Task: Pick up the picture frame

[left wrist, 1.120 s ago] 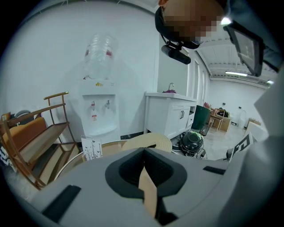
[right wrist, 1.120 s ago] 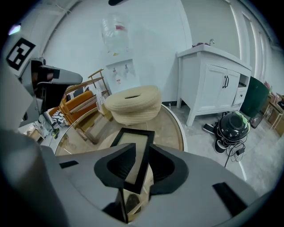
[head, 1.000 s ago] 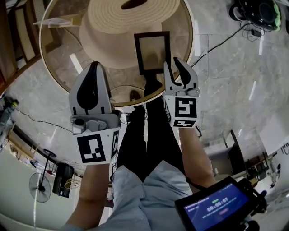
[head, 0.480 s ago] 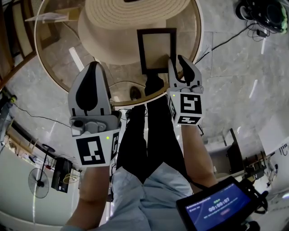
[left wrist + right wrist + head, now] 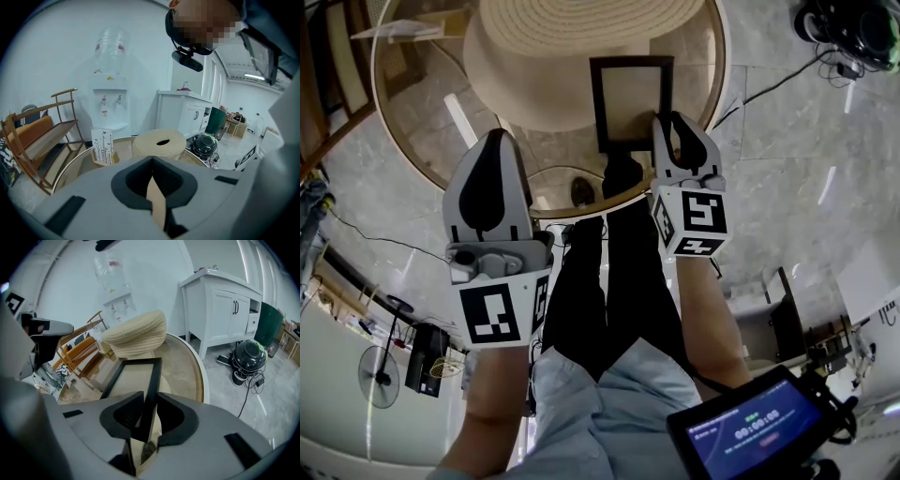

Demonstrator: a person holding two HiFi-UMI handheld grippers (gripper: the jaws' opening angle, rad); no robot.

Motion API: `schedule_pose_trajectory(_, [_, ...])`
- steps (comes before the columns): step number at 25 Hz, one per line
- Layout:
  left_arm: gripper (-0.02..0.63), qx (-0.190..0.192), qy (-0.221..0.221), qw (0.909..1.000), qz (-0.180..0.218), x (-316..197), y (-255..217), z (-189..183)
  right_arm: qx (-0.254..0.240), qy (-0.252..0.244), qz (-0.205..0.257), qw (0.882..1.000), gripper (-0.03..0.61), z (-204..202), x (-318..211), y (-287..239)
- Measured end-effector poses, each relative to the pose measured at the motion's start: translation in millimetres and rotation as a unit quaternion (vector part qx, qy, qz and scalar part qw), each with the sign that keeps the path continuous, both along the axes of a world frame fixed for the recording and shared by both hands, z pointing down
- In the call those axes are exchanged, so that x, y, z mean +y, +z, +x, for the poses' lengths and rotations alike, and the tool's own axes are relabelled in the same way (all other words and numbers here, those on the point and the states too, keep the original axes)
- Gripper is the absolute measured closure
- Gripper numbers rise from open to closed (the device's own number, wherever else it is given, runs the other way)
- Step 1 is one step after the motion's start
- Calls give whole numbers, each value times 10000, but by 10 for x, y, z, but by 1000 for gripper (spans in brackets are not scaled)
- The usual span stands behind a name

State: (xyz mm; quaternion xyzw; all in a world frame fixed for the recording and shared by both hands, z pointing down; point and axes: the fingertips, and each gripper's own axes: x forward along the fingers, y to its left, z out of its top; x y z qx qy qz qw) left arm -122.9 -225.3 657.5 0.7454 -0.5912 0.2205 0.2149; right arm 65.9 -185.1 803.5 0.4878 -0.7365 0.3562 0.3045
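A black picture frame [image 5: 631, 101] with a pale centre lies on the round glass table [image 5: 422, 159], just in front of a straw hat [image 5: 572, 37]. My right gripper [image 5: 670, 127] is shut on the frame's near right edge. In the right gripper view, the frame [image 5: 131, 380] runs away from the jaws, and both pads of the right gripper [image 5: 149, 397] press its right bar. My left gripper [image 5: 494, 136] hovers over the table's near edge, left of the frame, shut and holding nothing. The left gripper view shows the left gripper [image 5: 152, 161] pointing at the hat [image 5: 159, 143].
A card holder [image 5: 102, 145] stands on the table's far left. A wooden rack [image 5: 37, 136] and a water dispenser [image 5: 110, 98] are beyond it. A white cabinet [image 5: 225, 310] and a black machine with cables [image 5: 248, 357] stand to the right. A timer screen [image 5: 750, 427] sits by my legs.
The right gripper has moved forward onto the frame's near right edge and its jaws have closed on it. The left gripper has hardly moved.
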Motion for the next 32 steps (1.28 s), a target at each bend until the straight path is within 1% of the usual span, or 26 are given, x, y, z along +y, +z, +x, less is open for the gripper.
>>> schedule_pose_trajectory(5, [603,-13,-10,10000,16,10,-48,-1,54,70,-74,9999,492,15,-16,-9])
schedule_pose_trajectory(11, [603,-57,-46,9999,138,-14,-187,-55,135,95,118,9998,499,-5,-122,-146])
schedule_pose_trajectory(18, [603,-46,-67,9996,289,-11,-406,-77,131,83,223,9996,499,-23,-149,-337])
schedule_pose_trajectory(21, [603,-99,-52,9994,324,21,-520,-77,123,68,312,9994,499,-43,-142,-472])
schedule_pose_trajectory(26, [603,-79,-44,9986,519,14,-770,-38,108,75,481,9988,499,-42,-153,-715])
schedule_pose_trajectory(32, [603,-117,-4,9974,709,95,-1066,-61,99,74,835,9964,499,-60,-188,-1151])
